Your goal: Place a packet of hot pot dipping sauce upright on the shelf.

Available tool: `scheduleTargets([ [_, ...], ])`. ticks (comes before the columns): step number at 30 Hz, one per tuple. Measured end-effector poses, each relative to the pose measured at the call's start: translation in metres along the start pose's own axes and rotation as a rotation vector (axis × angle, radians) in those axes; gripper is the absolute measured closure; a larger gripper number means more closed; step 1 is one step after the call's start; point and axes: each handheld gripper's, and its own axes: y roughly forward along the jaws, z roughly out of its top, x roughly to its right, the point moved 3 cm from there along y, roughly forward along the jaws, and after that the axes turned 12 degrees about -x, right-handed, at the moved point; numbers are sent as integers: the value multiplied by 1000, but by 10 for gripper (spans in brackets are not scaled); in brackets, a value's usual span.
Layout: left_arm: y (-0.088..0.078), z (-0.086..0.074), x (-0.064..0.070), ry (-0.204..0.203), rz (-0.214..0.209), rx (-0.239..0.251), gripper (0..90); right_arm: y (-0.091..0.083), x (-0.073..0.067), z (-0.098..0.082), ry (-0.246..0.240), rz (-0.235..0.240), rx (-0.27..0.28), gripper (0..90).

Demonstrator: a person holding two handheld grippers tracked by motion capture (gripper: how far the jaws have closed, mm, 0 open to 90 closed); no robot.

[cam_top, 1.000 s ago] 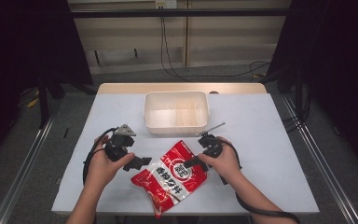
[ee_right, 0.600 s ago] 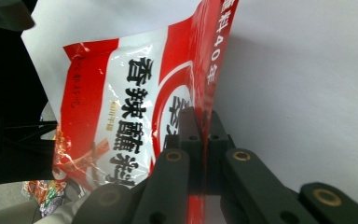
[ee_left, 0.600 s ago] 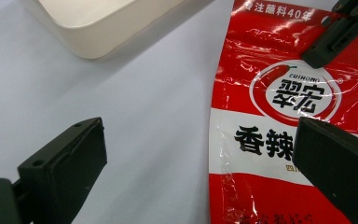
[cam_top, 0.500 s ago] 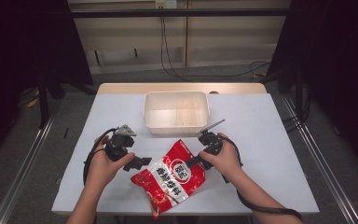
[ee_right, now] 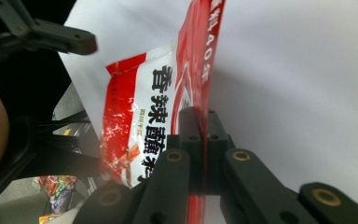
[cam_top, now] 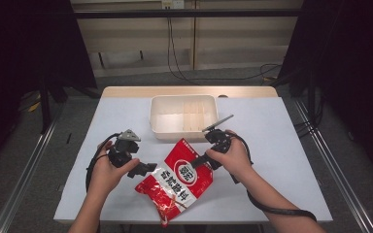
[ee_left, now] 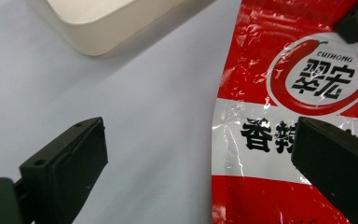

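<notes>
A red snack bag [cam_top: 177, 187] with a white band and black characters lies on the white table, its lower end over the front edge. My right gripper [cam_top: 197, 162] is shut on the bag's right edge; in the right gripper view the jaws [ee_right: 204, 121] pinch the thin red rim of the bag [ee_right: 144, 112]. My left gripper [cam_top: 145, 168] stands open at the bag's left side. In the left gripper view its jaws [ee_left: 200, 149] straddle the bag's left edge [ee_left: 279, 154], one jaw over bare table and the other over the print.
A cream rectangular tray [cam_top: 175, 133] stands just behind the bag, at the table's middle back; its corner [ee_left: 102, 23] shows in the left gripper view. Cables trail from both grippers. The table's front edge is close under the bag.
The right gripper and the bag's upper end have edged slightly toward the tray. The left gripper has hardly moved.
</notes>
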Motion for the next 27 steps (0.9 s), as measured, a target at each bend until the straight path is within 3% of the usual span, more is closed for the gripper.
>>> scheduleTargets([
  [9,-1,-1,-2,-3,8,-9,38,-20,-19,14,-55,-23,-9,900],
  [10,-1,-1,-3,0,-9,-9,38,-23,-21,16,-63,-27,-10,900],
  [23,-4,-2,-4,-15,-15,-1,38,-46,-49,35,-124,-60,-19,900],
  [27,-4,-2,-4,-16,-19,1,38,-53,-58,42,-148,-90,-22,900],
])
